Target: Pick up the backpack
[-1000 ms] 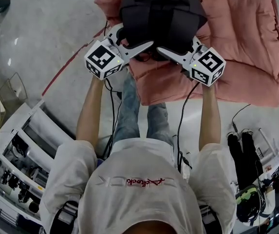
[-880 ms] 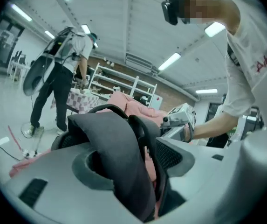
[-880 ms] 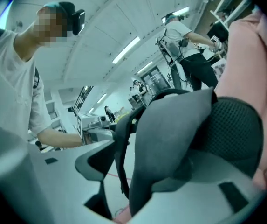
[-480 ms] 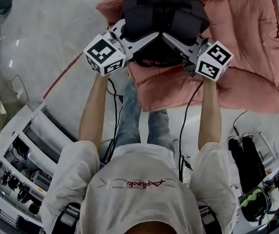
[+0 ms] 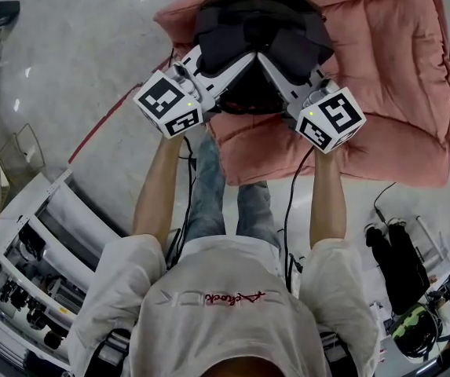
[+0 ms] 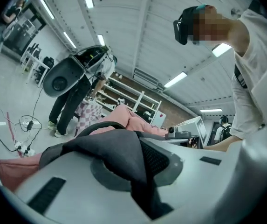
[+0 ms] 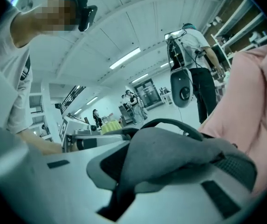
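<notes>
- My left gripper [image 5: 244,60] has just closed, pinching backpack [image 5: 264,22] fabric
- My right gripper [image 5: 268,61] has just closed on the same fabric
- The backpack is over the pink quilt [image 5: 389,77], at both grippers' tips

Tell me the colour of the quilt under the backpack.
Plain pink. The quilt beneath the backpack shows best in the head view.

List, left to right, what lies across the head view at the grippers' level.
Red floor line → left gripper → right gripper → pink quilt. The backpack, on which both grippers' jaws have just been closing, overlaps them: left unplaced.
</notes>
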{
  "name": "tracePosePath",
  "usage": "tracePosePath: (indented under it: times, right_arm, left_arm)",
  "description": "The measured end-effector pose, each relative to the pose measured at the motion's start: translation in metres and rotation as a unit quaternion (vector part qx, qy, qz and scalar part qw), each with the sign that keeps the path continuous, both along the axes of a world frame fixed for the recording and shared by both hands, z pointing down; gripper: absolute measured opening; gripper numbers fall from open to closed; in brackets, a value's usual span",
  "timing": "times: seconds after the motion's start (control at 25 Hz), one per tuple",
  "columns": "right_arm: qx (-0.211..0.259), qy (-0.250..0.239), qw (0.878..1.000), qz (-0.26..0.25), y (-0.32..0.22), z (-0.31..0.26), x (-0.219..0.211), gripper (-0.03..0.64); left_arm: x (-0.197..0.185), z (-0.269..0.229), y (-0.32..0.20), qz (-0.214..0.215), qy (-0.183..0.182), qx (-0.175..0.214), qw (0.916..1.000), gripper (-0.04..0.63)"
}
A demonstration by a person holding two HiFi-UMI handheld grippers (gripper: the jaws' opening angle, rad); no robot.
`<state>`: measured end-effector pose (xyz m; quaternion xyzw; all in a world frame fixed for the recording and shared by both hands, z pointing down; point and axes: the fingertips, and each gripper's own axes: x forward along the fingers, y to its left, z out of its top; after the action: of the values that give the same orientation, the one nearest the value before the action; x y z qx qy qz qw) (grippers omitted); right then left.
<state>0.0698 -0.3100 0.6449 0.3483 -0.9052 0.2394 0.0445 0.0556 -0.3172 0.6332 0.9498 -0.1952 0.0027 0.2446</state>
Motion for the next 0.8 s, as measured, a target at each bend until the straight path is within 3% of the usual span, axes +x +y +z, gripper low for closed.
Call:
tracePosePath:
  times: [0.2,0.64,0.8]
  right_arm:
    - [-0.002,-0.005,1.0,0.007,0.015,-0.005,0.002,0.043]
    - [-0.041,-0.034,0.999,0.0,0.088,-0.022,-0.005,0.043]
    - [-0.041,-0.048,0.998,0.012,0.088,-0.033,0.001,0.043]
  left_arm:
    - [0.002,-0.004,0.016,0.003,-0.001,0.003,1.0,0.049]
    - [-0.007,-0.021,0.088,-0.018,0.005,-0.051,0.9985,0.049]
    - [-0.002,-0.031,0.091,-0.028,0.002,-0.048,0.9984,0.049]
